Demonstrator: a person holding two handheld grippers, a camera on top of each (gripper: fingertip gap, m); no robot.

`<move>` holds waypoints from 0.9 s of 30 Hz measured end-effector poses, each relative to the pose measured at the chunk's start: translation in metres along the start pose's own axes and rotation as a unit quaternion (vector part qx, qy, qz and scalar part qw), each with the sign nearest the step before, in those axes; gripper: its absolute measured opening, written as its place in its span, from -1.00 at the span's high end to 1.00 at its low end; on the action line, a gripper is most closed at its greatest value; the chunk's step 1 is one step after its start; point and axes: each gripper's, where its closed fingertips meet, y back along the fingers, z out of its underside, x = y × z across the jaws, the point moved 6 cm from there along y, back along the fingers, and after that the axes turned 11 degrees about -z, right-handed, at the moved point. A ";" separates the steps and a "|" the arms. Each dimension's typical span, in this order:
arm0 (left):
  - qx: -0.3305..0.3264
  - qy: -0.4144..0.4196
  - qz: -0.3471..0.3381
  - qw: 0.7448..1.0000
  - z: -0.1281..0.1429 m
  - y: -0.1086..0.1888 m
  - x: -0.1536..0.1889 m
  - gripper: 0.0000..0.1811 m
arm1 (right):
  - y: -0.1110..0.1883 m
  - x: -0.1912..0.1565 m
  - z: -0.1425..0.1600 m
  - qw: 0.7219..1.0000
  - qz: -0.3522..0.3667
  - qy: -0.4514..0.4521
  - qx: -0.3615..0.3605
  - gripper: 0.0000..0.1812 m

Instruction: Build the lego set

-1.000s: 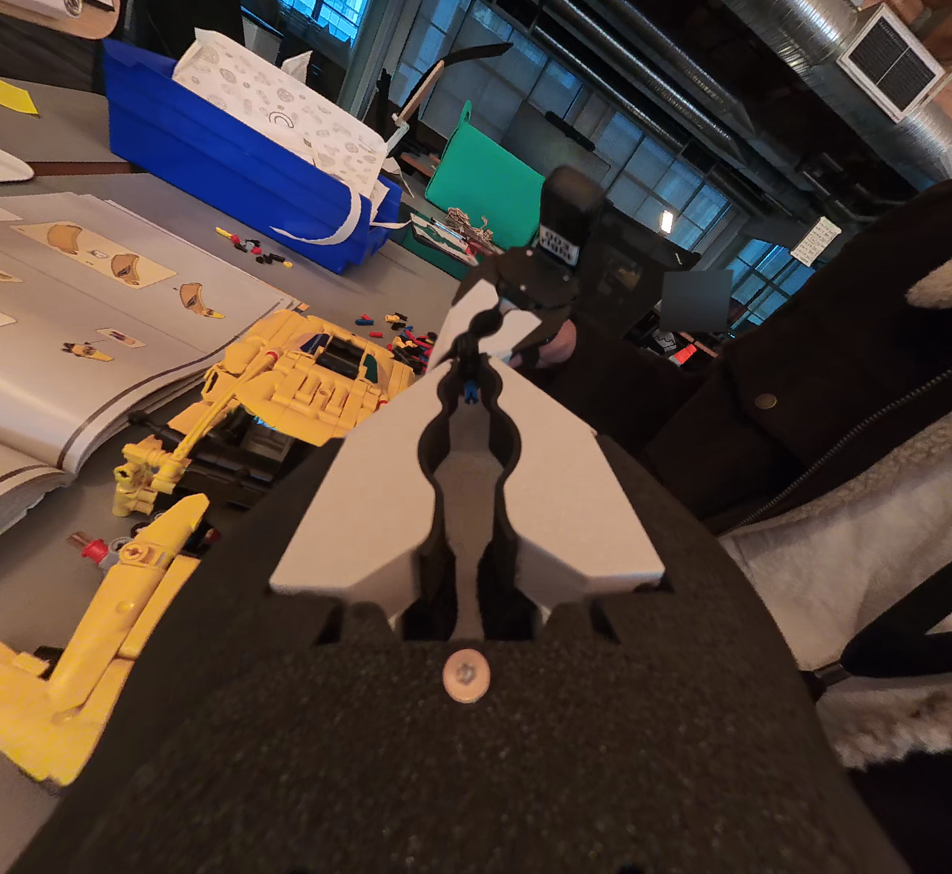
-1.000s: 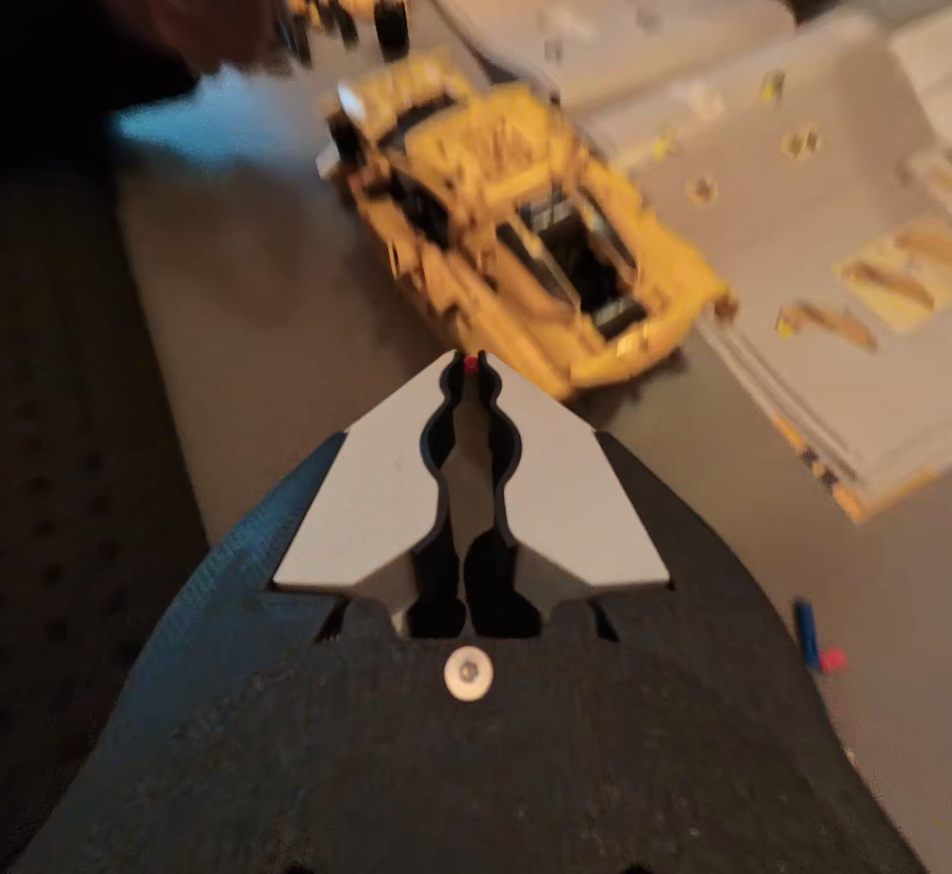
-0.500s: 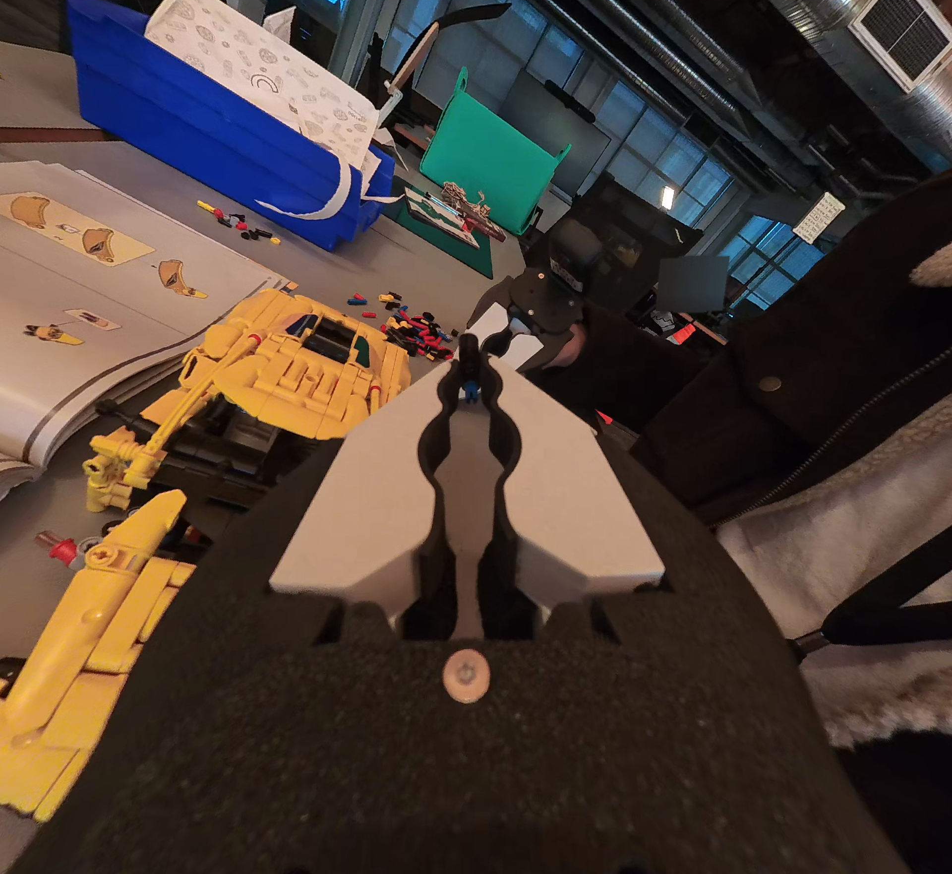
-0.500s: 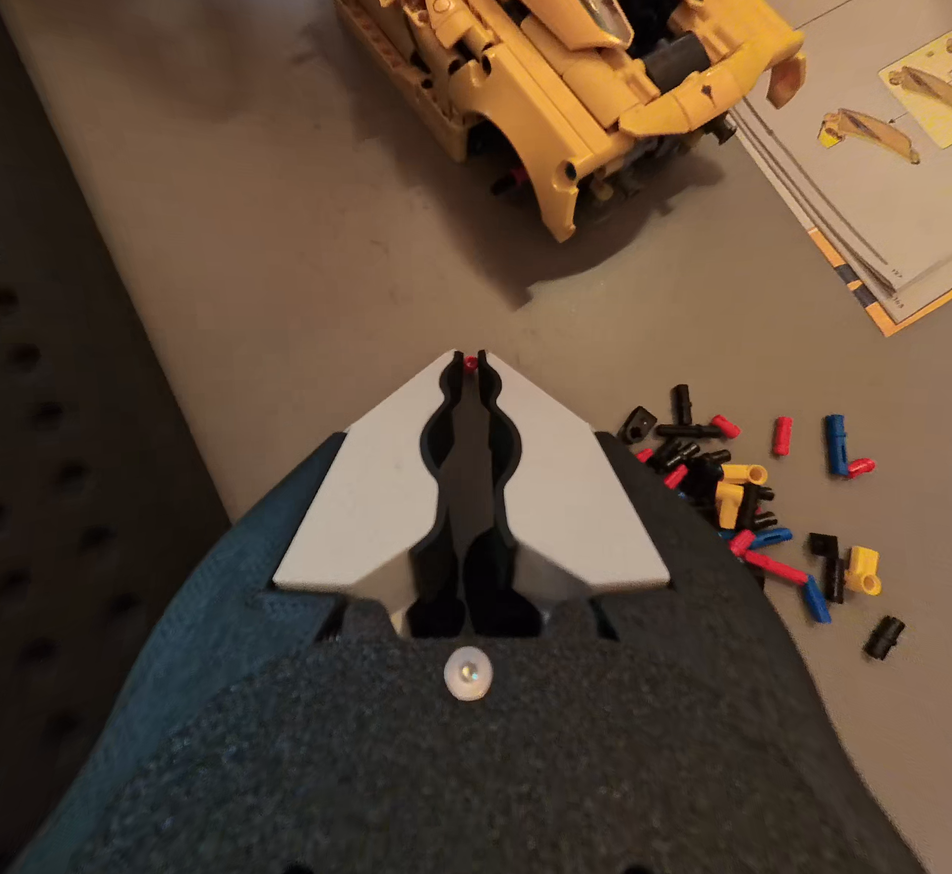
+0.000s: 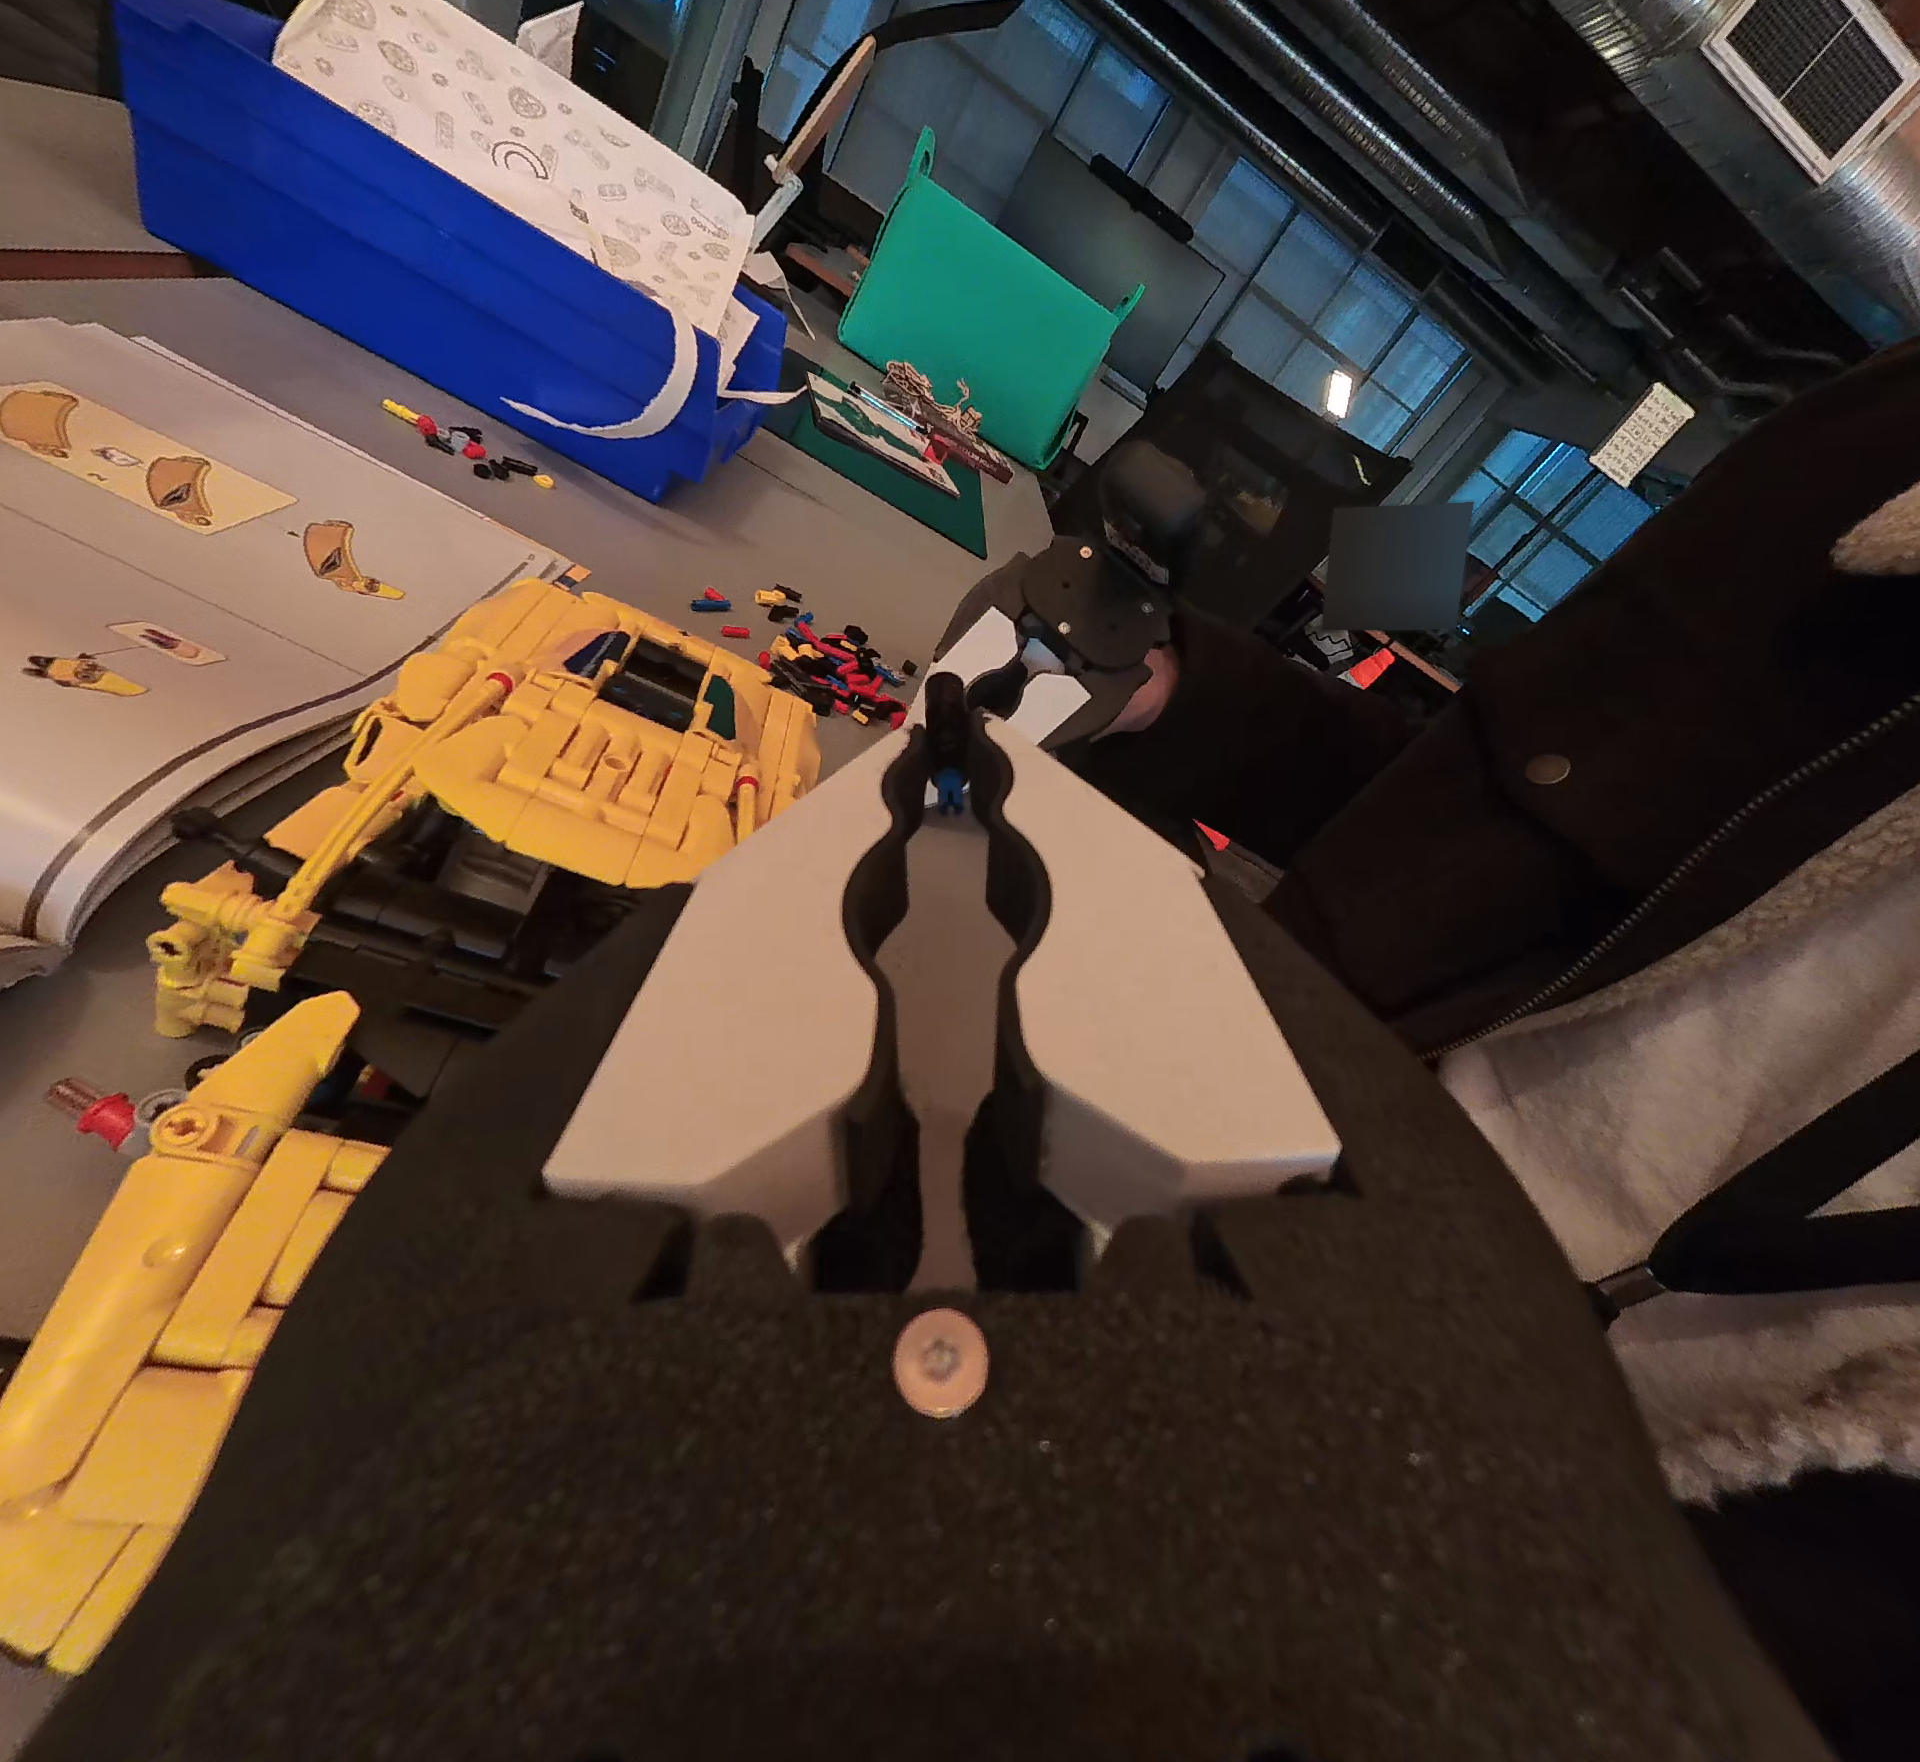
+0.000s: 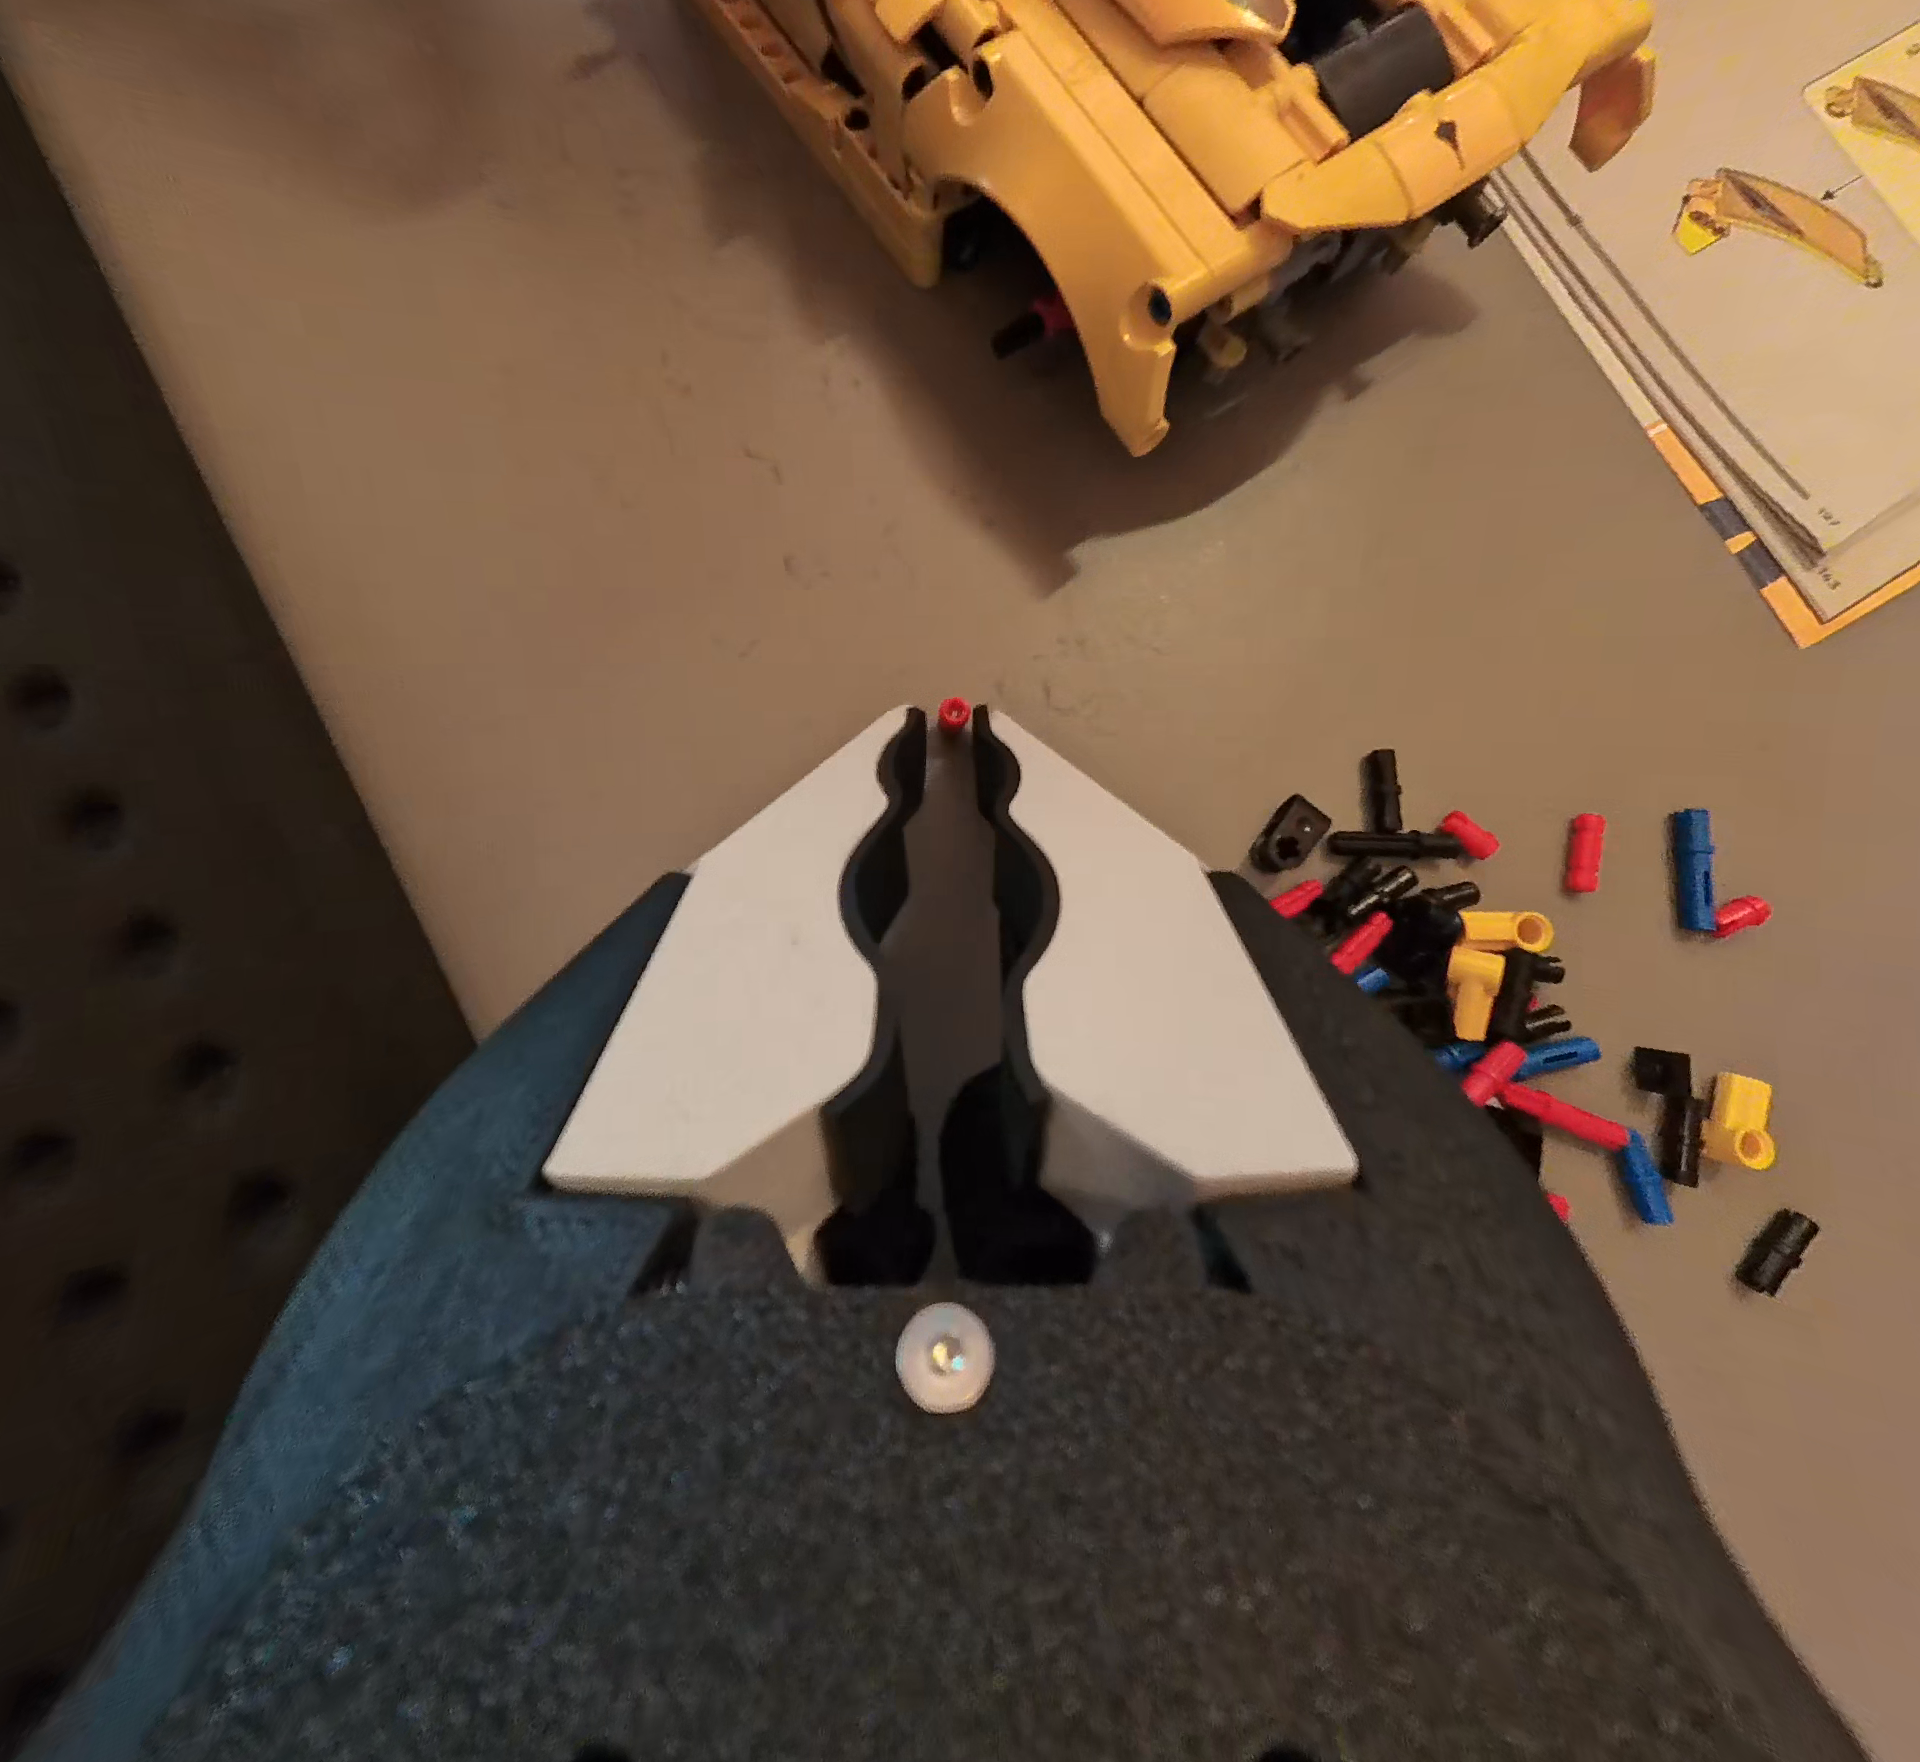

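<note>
A partly built yellow lego car (image 5: 582, 767) stands on the grey table; it also shows in the right wrist view (image 6: 1164, 102). My left gripper (image 5: 945, 756) is shut on a small black and blue lego piece (image 5: 945, 767), held above the table to the right of the car. My right gripper (image 6: 951, 725) is shut on a small red pin (image 6: 952, 713), held over bare table in front of the car's wheel arch. The right gripper also shows farther off in the left wrist view (image 5: 1023, 668). A pile of small loose pins (image 6: 1486, 995) lies right of my right gripper.
An open instruction booklet (image 5: 156, 569) lies left of the car, its corner in the right wrist view (image 6: 1787, 382). A loose yellow body panel (image 5: 156, 1276) lies near left. A blue bin (image 5: 416, 258) with patterned paper stands behind. A person's dark coat (image 5: 1662, 829) is on the right. Across from one pair of fingers to the other is roughly 20 centimetres.
My right gripper has swung back from the car and now hovers steady beside the pin pile, still holding the red pin. In the left view it has drawn away from my left gripper.
</note>
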 end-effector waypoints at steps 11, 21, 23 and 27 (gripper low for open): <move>-0.001 0.000 0.004 1.000 0.000 0.000 0.002 0.93 | 0.000 0.005 -0.004 0.999 -0.017 0.001 -0.031 0.95; 0.045 0.028 0.066 0.996 -0.008 0.001 0.013 0.93 | 0.016 -0.016 -0.104 0.967 -0.075 -0.028 0.242 0.96; 0.057 0.039 0.100 0.993 -0.009 0.000 0.020 0.93 | 0.015 -0.025 -0.144 0.931 -0.105 -0.040 0.346 0.97; 0.090 0.066 0.147 0.983 -0.013 0.002 0.027 0.93 | -0.004 -0.039 -0.184 0.895 -0.163 -0.032 0.414 0.98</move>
